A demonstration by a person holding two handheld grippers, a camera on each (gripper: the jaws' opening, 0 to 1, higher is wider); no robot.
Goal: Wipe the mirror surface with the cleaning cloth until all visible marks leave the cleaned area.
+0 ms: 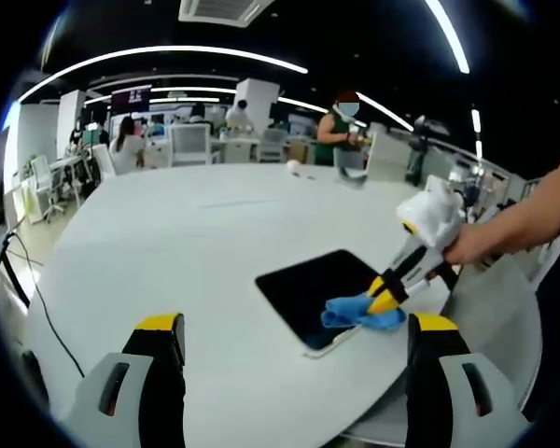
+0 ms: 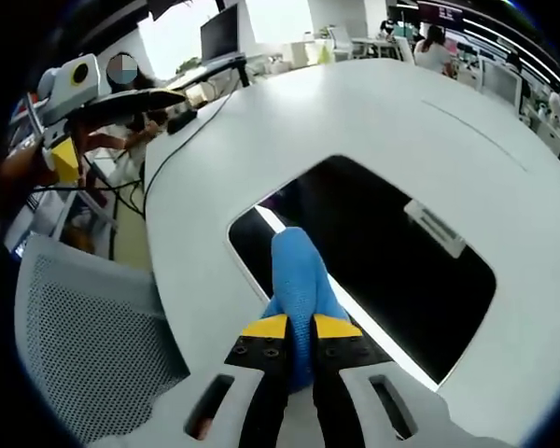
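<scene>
left gripper (image 1: 294,336): its 2 yellow-tipped jaws rise at the bottom of the left gripper view, wide apart with nothing between them, hovering over the white table (image 1: 168,233); in the right gripper view it shows at upper left (image 2: 65,154).
mirror (image 1: 319,294): dark, rounded slab lying flat on the table, right of centre in the left gripper view; in the right gripper view (image 2: 383,252) it spans the centre, reflecting a ceiling light strip.
cleaning cloth (image 1: 362,315): blue, bunched, resting on the mirror's lower right edge; in the right gripper view (image 2: 299,271) it juts from the jaws onto the glass at lower centre.
right gripper (image 1: 385,297): jaws together, clamped on the cleaning cloth; in the right gripper view (image 2: 299,329) the 2 yellow tips pinch the blue fold.
marks: too small to tell on the dark glass.
step in hand: judged to be wiping near the mirror's near edge.
doing it well: press the cloth flat, sweep in overlapping strokes across the whole glass, keep the grip firm, and steady the mirror with the free gripper if it slides.
</scene>
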